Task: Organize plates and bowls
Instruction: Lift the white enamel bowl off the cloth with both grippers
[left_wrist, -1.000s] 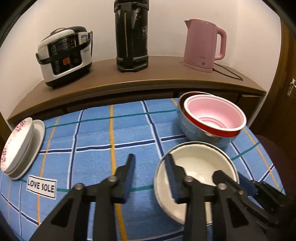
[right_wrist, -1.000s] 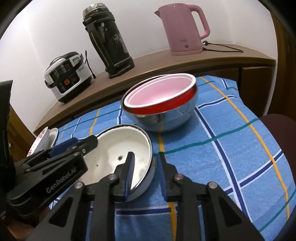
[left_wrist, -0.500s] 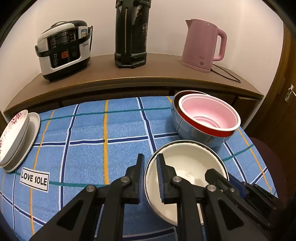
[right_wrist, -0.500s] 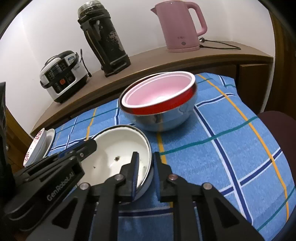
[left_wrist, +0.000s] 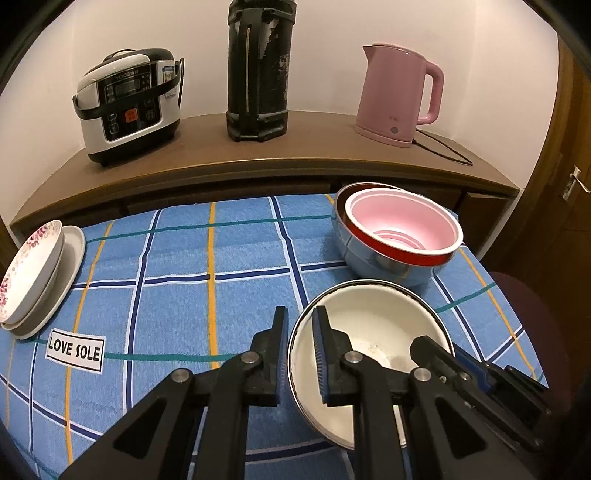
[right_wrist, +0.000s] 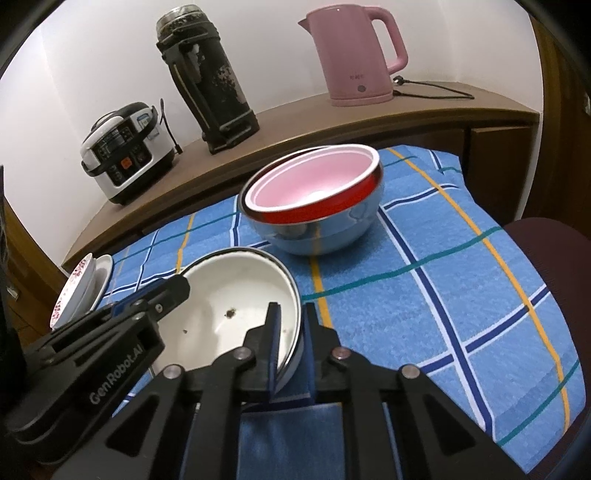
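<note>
Left gripper (left_wrist: 300, 334), right gripper (right_wrist: 291, 321) both clamp white bowl (left_wrist: 384, 325) rim.

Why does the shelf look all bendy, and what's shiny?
Left wrist view: the fisheye lens bows the wooden shelf and darkens the corners. Right wrist view: the steel bowl mirrors the blue cloth, and everything looks sharp.

A white bowl (left_wrist: 373, 325) sits upright near a pink bowl (left_wrist: 402, 225) nested in a steel bowl (left_wrist: 373, 262); two stacked plates (left_wrist: 33, 280) lie well apart at the left.
</note>
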